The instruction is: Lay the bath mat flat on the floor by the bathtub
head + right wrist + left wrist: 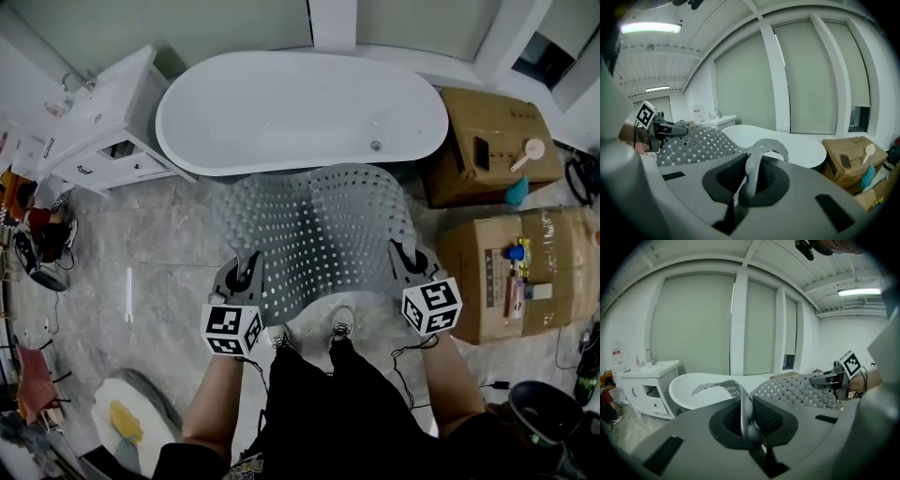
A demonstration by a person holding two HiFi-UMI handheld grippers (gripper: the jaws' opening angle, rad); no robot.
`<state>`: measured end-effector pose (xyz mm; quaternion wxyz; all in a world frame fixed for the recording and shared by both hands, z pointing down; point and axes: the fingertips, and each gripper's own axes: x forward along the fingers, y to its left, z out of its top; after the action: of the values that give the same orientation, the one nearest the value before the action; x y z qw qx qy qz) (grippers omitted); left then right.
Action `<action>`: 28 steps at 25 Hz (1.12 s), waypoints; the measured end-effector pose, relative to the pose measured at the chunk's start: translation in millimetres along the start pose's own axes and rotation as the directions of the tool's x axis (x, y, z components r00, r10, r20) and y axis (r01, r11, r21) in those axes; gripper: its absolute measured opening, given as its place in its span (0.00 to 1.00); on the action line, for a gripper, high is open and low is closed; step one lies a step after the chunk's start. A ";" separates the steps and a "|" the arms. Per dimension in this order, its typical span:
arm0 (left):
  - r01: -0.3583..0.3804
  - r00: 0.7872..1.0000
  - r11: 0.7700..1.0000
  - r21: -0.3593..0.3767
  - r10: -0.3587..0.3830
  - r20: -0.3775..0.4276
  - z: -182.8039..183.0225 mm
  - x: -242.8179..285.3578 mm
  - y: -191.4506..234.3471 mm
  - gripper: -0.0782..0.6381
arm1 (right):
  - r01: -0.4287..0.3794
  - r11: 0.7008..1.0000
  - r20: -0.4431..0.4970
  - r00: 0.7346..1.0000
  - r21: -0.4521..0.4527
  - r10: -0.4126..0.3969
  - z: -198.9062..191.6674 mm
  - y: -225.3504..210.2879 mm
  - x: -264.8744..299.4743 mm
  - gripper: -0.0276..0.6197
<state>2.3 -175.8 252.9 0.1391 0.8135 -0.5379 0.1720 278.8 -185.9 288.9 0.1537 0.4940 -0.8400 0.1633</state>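
A grey perforated bath mat (314, 230) hangs spread in the air between my two grippers, in front of the white bathtub (300, 108). My left gripper (246, 274) is shut on the mat's near left corner, my right gripper (405, 258) on its near right corner. In the left gripper view the mat's edge (746, 411) is pinched between the jaws, and the mat (799, 389) stretches across to the other gripper (829, 378). In the right gripper view a fold of the mat (753, 171) is clamped in the jaws. The far edge curls down toward the tub.
A white vanity (98, 127) stands left of the tub. Two cardboard boxes (492, 141) (520, 272) with small items sit at the right. My feet (309, 337) stand on the marble floor (155, 262) under the mat. A white stool (127, 422) is at the lower left.
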 end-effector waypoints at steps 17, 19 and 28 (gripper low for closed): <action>0.036 0.999 0.988 0.151 -0.030 -0.039 -91.2 66.8 44.0 0.15 | 0.129 0.991 -0.038 0.991 -0.036 -0.130 -78.5 12.3 62.3 0.08; 0.040 0.998 0.988 0.151 -0.033 -0.044 -105.8 76.9 46.6 0.15 | 0.140 0.989 -0.044 0.989 -0.037 -0.142 -94.4 10.9 72.4 0.08; 0.041 0.997 0.986 0.159 -0.030 -0.069 -169.6 107.0 62.0 0.15 | 0.173 0.983 -0.080 0.981 -0.060 -0.177 -150.2 18.2 111.0 0.08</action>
<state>-38.3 -218.3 454.5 0.0941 0.8254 -0.5027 0.2391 225.7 -200.1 468.3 0.2161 0.5543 -0.7900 0.1479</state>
